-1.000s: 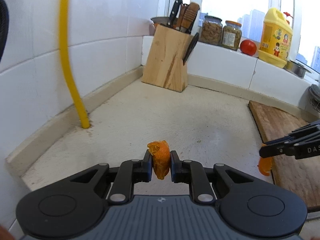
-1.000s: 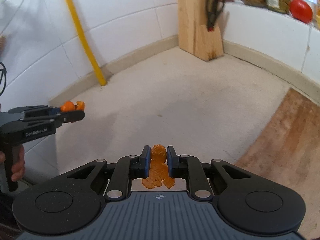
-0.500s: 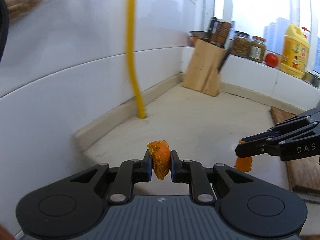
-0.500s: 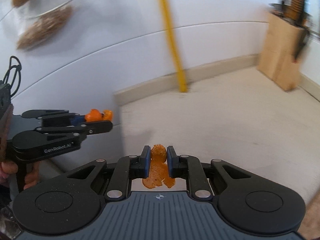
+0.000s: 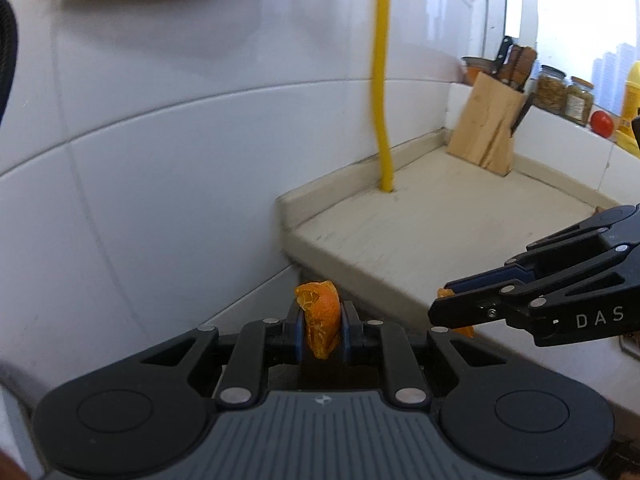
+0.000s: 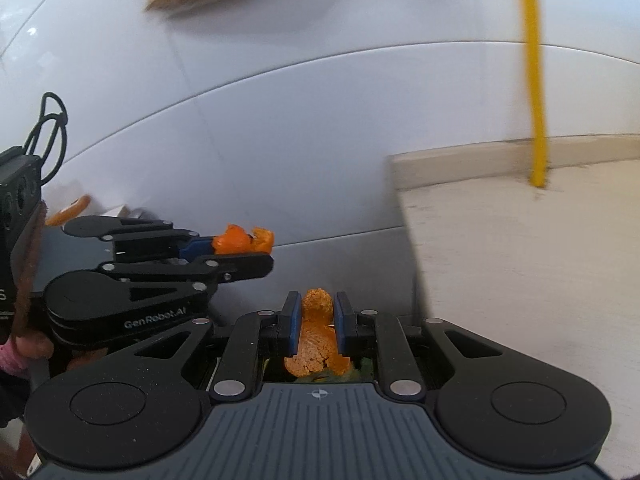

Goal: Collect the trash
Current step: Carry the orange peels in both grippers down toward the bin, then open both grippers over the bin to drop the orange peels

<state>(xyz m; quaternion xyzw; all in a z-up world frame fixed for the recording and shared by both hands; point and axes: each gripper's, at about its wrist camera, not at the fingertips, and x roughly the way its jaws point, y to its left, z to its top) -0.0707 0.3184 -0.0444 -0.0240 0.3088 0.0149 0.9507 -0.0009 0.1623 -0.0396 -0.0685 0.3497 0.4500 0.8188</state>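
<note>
You are holding the left gripper [image 5: 322,330] out past the end of the beige counter [image 5: 460,228], in front of the white tiled wall [image 5: 160,160], and its jaws are pinching a curled piece of orange peel [image 5: 320,320] between the blue pads. Your right gripper [image 6: 316,320] is sitting just beside it, also off the counter's edge, with its jaws pressing on a second, longer peel piece [image 6: 314,340] that is hanging down below the fingers. In the right wrist view you are seeing the left gripper from the side, with your hand [image 6: 28,344] wrapping its grip and the peel sticking out of its tip. A yellow pipe [image 5: 380,80] is running down the wall to the counter, and farther back a wooden knife block [image 5: 486,136] is standing in the corner, with jars [image 5: 564,94] and a tomato [image 5: 601,123] on the sill beyond it.
</note>
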